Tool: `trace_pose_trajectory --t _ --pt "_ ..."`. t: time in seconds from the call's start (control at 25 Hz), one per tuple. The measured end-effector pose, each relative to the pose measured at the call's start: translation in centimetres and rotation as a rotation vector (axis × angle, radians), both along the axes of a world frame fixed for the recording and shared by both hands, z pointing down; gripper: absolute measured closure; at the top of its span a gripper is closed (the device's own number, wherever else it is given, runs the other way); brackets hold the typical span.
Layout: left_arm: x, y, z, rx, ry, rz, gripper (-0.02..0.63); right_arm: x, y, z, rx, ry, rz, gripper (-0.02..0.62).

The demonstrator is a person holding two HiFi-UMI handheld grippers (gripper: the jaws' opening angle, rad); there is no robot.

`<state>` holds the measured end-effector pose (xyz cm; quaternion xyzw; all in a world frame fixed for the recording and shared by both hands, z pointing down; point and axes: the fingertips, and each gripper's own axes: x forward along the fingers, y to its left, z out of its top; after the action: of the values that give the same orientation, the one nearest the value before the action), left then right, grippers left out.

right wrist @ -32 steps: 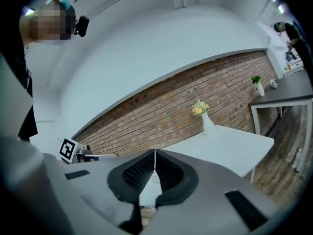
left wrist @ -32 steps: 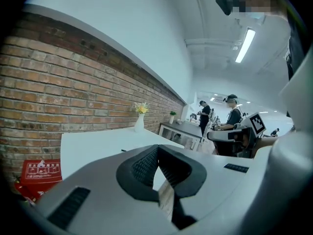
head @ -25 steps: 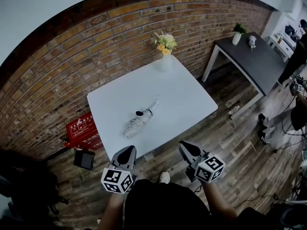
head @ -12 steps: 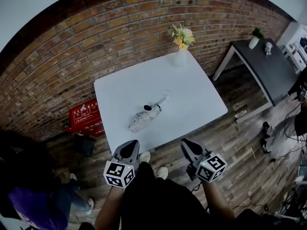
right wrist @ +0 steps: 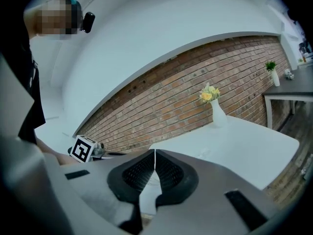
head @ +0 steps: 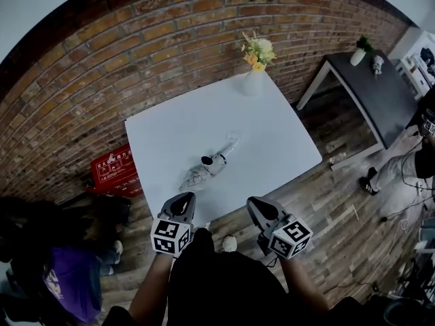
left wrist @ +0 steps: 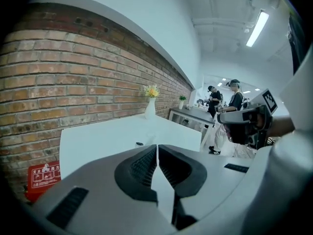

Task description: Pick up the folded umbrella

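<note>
Both jaws together: left tool (head: pixel 185 197), right tool (head: pixel 253 202) | white table (head: pixel 183 131): folded umbrella (head: pixel 202 172), vase (head: pixel 253 82) | brick wall (head: pixel 102 80)

A red-brown brick wall (head: pixel 136 60) curves from nine round to two o'clock, with pale plaster (head: pixel 41 12) above it. The white desk (head: pixel 272 148) stands at the centre on a dark plank floor (head: pixel 340 209), a vase of flowers (head: pixel 253 81) at its twelve o'clock corner. At two o'clock a darker desk (head: pixel 380 97) bears a small potted plant (head: pixel 359 51). A red crate (head: pixel 112 170) lies at nine o'clock by the wall's foot. A strip light (left wrist: pixel 257 28) glows overhead.
</note>
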<state>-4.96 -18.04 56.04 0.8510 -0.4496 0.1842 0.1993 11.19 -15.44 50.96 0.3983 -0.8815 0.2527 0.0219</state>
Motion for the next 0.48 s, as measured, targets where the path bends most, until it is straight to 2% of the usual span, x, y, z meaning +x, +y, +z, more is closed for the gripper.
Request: trace_pose_trajectory --t 0.24,0.32,0.48 --pt "0.6 -3.4 3.1 -0.034 -0.079 0.076 0.584 -0.8 -2.1 1.3 -0.029 0.029 0.015 0.572" --pt "0.9 -4.6 3.9 -0.045 -0.091 0.099 0.538 -1.0 -2.8 1.6 -0.035 0.028 0.022 0.572" --pt "1.8 -6.4 5.7 -0.071 -0.116 0.153 0.495 -1.2 -3.9 2.2 -0.055 0.030 0.041 0.572"
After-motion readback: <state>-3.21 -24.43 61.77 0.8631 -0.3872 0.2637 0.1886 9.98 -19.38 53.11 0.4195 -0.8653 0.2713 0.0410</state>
